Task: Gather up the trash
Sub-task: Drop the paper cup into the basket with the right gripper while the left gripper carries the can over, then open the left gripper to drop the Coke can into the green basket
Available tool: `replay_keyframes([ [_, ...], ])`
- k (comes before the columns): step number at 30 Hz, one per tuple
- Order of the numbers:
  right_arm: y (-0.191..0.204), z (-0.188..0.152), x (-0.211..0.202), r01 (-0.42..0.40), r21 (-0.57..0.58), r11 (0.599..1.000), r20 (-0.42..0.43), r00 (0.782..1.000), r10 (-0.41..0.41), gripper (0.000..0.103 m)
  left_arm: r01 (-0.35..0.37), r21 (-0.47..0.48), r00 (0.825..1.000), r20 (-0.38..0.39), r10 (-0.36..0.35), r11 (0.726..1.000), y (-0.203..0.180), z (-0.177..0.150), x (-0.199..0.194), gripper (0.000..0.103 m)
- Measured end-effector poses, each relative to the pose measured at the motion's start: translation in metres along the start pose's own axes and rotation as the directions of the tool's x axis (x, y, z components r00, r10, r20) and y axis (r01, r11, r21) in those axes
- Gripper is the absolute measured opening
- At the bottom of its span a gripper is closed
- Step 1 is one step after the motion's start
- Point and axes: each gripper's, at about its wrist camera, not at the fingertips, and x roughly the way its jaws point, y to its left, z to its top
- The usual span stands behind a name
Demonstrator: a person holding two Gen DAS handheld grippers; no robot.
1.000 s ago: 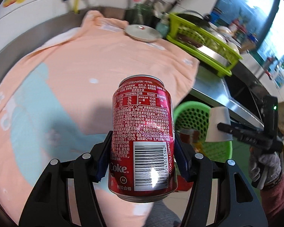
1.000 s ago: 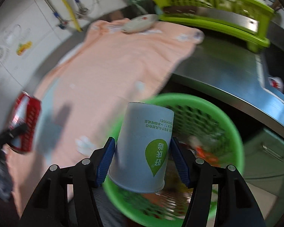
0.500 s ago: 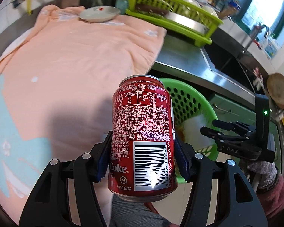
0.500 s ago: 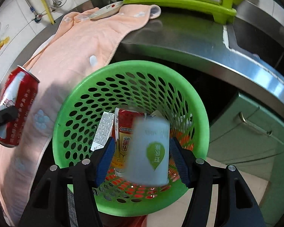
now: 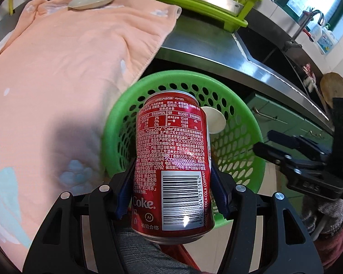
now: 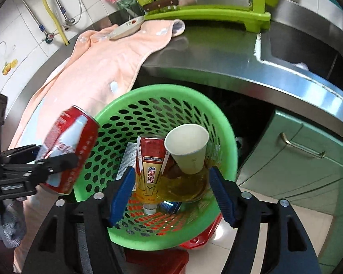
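**Inspector A:** Take the green basket [image 6: 107,118] as reference. Left gripper [image 5: 172,188]?

**Inspector B:** Clamped on a red cola can [image 5: 171,166]; both blue pads press its sides. The can is held tilted over the basket's near-left rim, above the opening and not inside it.

**Inspector A:** Right gripper [image 6: 172,193]?

**Inspector B:** Its jaws stand apart over the basket's near side with nothing between the pads. They have just been opening. The paper cup [image 6: 187,147] lies inside the basket on its side, mouth facing up, resting against a red-and-yellow bottle [image 6: 149,171].

**Inspector A:** Other contents?

**Inspector B:** A white printed slip behind the bottle; more items near the bottom, too hidden to identify.

**Inspector A:** Surroundings?

**Inspector B:** A steel counter [image 6: 217,59] stands behind the basket. A peach towel [image 6: 107,64] drapes over the counter edge to the basket's left, touching its rim. A plate [image 6: 125,27] sits on the towel's far end.
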Motion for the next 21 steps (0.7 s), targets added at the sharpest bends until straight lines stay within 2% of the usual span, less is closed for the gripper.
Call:
replay_keyframes([
  [11,-0.002,-0.012,-0.017,-0.008,0.019,1.0,0.042,0.999,0.007,0.07,0.027,-0.018,0.999,-0.039,-0.028,0.999,-0.008,-0.001,0.018,0.061],
  [13,-0.001,-0.014,-0.018,-0.004,0.021,1.0,0.047,0.999,0.003,0.07,0.027,-0.021,0.999,-0.034,-0.028,0.999,-0.008,-0.001,0.017,0.069],
  [21,0.002,-0.021,-0.024,-0.014,0.026,1.0,0.057,0.998,0.013,0.07,0.049,-0.023,0.998,-0.026,-0.05,0.999,-0.01,-0.004,0.012,0.069],
])
